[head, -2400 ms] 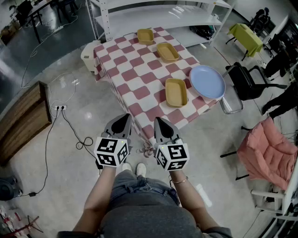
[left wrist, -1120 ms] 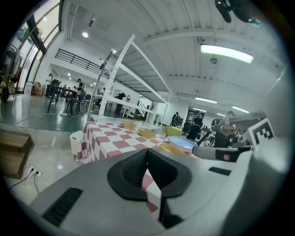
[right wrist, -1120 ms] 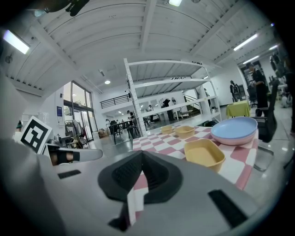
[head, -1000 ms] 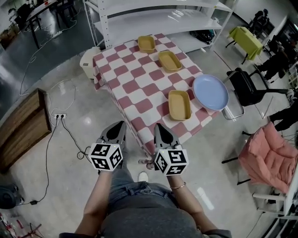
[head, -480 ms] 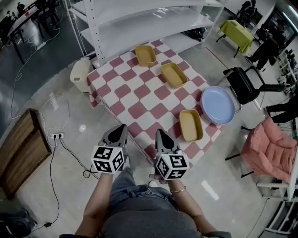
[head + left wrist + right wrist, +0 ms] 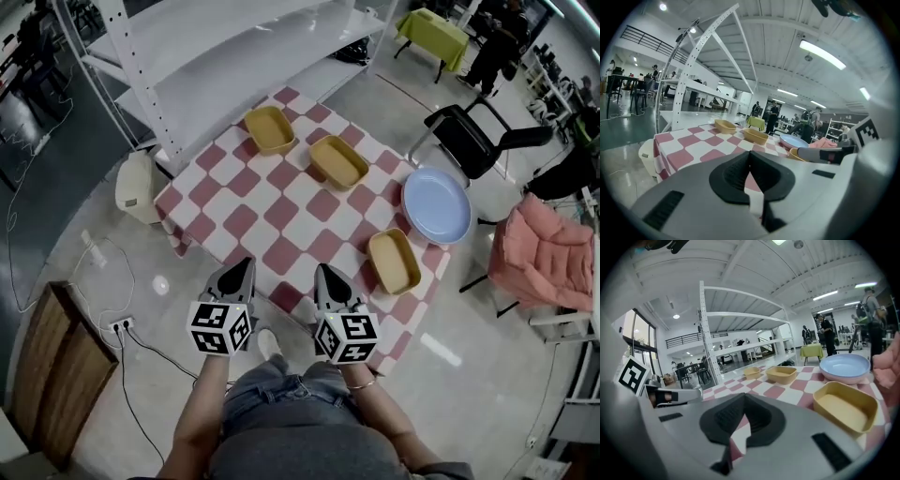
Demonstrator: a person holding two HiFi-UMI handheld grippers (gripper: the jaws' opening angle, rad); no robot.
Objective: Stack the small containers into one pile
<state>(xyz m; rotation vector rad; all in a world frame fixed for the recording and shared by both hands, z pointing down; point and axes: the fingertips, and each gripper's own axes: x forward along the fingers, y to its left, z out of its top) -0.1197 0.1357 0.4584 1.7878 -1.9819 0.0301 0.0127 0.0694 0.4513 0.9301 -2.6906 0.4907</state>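
The left gripper (image 6: 244,270) is clenched with nothing in it, its dark pads pressed together to a thin seam in the left gripper view. The right gripper (image 6: 324,276) is the same, closed tight and empty. Both point forward and a little down, side by side, with their tips at the near edge of the table (image 6: 242,223) under its red-and-white checked cloth. A moment ago they hung over bare floor short of that edge, so the person has walked up and swung round the corner, and the table now sits squarely ahead. Seen from the head view, the nearest container (image 6: 394,262) lies at three o'clock from the right gripper, close by the table's right edge. The middle container (image 6: 338,161) is at twelve o'clock, and the far container (image 6: 269,129) at eleven, near the white shelf (image 6: 216,56). A blue plate (image 6: 437,205) sits at two o'clock (it is no part of the pile). The three yellow containers lie well apart, none nested in another, so the approach looks finished but the stacking has not begun. The likely first step is to open the right gripper and take the nearest container by its rim.
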